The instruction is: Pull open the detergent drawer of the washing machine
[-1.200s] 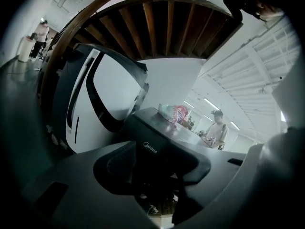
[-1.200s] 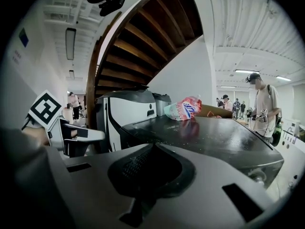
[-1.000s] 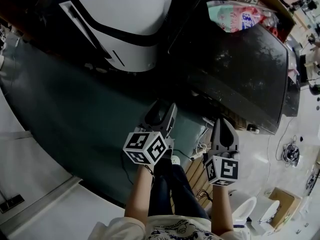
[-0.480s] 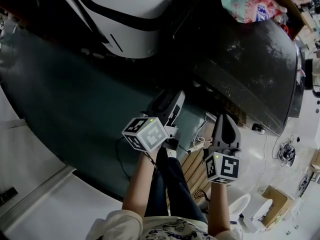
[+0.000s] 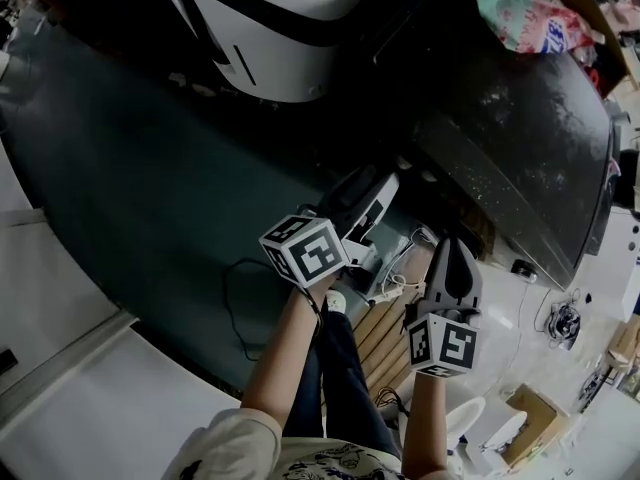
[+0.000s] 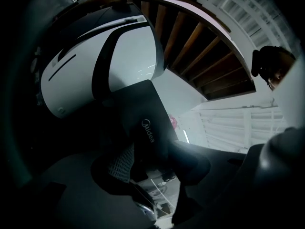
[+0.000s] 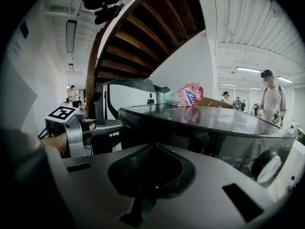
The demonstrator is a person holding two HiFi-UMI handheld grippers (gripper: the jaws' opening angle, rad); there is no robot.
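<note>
Left gripper point(image 5: 372, 196), frame centre: we see its fingers point(image 6: 119, 163) clamped on the dark, Midea-marked detergent drawer point(image 6: 147, 123). The drawer juts from the front of the black-topped washing machine point(image 5: 520, 138) at upper right. Right gripper point(image 5: 452, 253), lower right of centre: it is apart from the machine, with its fingers closed on nothing. A pink-and-green detergent bag point(image 5: 530, 20) lies on the machine's top.

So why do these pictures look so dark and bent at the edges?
Head view: dim, with speckled glare on the washing machine's top. Left gripper view: almost black, only the Midea-marked panel catching light. Right gripper view: brightest; its wide lens bows the staircase and darkens the corners.
</note>
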